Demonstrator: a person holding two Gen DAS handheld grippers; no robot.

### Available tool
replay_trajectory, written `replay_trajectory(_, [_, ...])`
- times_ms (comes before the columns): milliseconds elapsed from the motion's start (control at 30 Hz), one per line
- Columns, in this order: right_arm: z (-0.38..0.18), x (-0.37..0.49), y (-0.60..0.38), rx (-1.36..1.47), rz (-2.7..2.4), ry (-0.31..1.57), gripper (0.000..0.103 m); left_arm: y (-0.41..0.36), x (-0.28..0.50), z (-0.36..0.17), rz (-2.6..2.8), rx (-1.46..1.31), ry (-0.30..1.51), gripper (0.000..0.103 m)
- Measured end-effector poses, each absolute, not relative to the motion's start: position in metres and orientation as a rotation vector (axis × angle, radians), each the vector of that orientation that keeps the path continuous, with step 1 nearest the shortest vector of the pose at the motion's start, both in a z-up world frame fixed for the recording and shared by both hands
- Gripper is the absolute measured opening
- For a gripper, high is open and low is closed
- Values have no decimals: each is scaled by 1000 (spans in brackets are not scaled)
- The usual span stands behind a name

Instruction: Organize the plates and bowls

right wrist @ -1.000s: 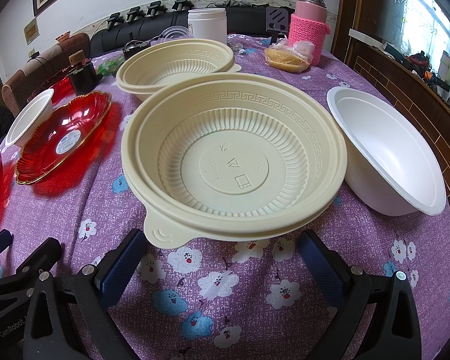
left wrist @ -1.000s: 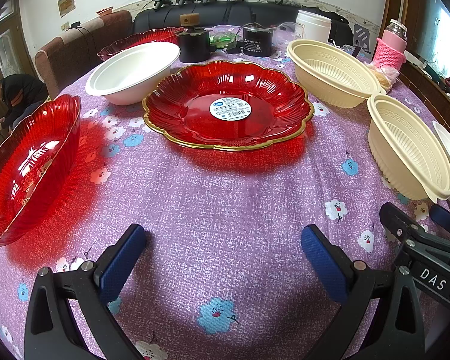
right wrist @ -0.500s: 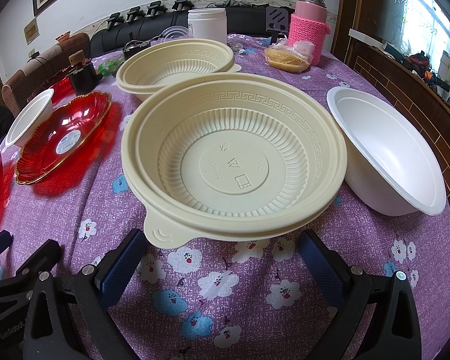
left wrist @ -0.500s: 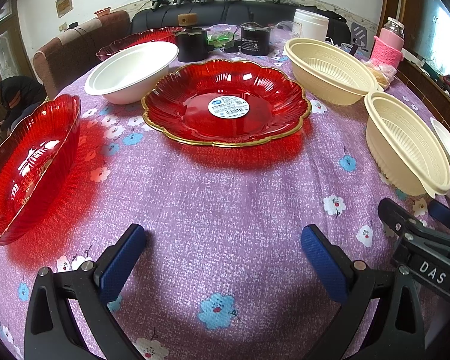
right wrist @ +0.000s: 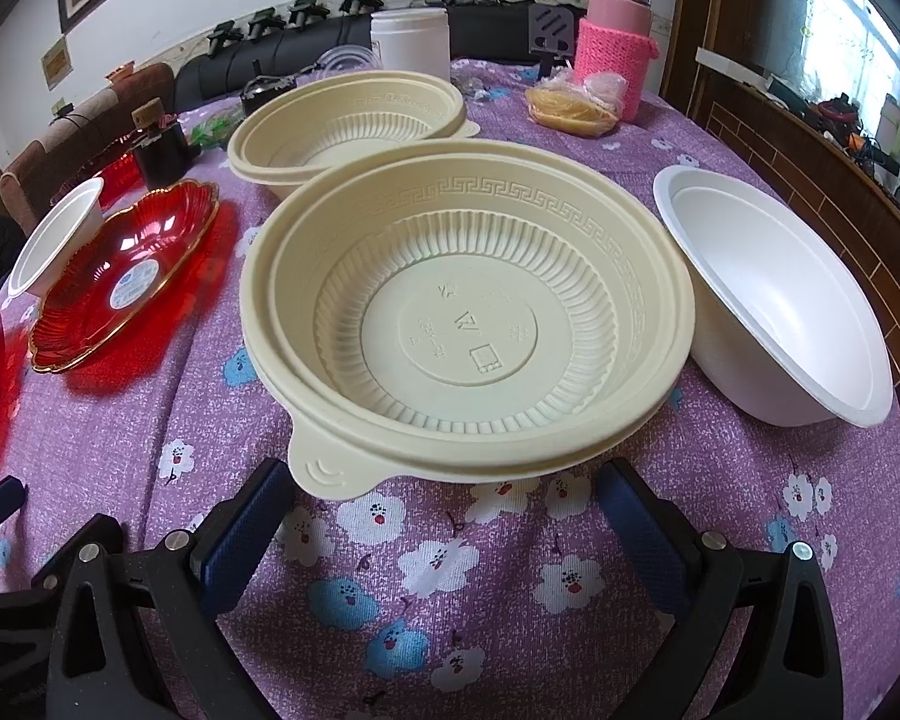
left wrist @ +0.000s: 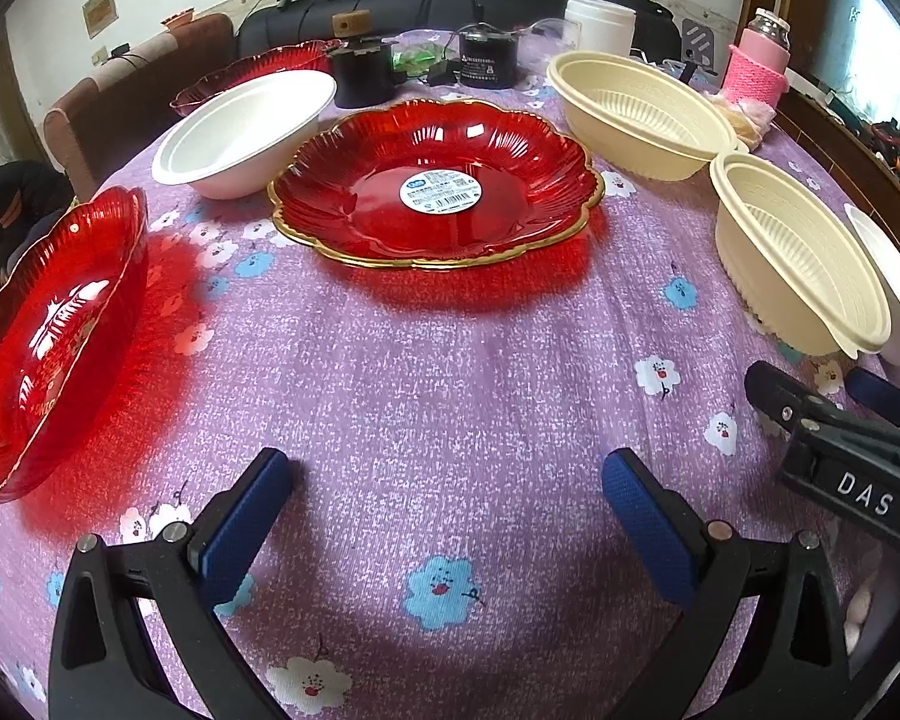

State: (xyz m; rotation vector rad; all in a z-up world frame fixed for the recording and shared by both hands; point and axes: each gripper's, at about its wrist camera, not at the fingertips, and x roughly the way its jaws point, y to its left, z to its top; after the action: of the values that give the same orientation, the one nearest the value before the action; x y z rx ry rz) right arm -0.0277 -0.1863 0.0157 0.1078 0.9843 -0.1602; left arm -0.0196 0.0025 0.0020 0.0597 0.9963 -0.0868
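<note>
Left gripper (left wrist: 447, 507) wide open, empty, eased back from red plate (left wrist: 435, 183), right gripper (right wrist: 444, 504) likewise unmoved.

Open cloth on the left, crowded bowls on the right

Ahead of the left gripper (left wrist: 447, 501) the purple tablecloth (left wrist: 450, 372) lies bare up to the red plate (left wrist: 438, 180); a red bowl (left wrist: 48, 336) flanks it on the left; before the right gripper (right wrist: 444, 507) the cream bowl (right wrist: 468, 312) sits just beyond the blue pads (right wrist: 243, 531), its tab between them; a white bowl (right wrist: 780, 300) crowds its right side, a second cream bowl (right wrist: 348, 120) behind.
</note>
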Motion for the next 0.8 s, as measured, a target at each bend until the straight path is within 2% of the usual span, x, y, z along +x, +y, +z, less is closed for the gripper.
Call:
replay_trajectory(533, [17,-42,-176,102,-169,1009,102,8,-28,4,-158,92,989,103])
replay_trajectory(600, [17,-50,-173,97,-159,1008,102,15,-38,10,-195,60,984,100])
replay_trajectory(700, [21,-67,-165,65,-132,991,102,29,-64,35,-258,34,895,96])
replay_trajectory(800, [38,-87,-147,7,-89,908,102,62,-101,78,-281,-10,714,96])
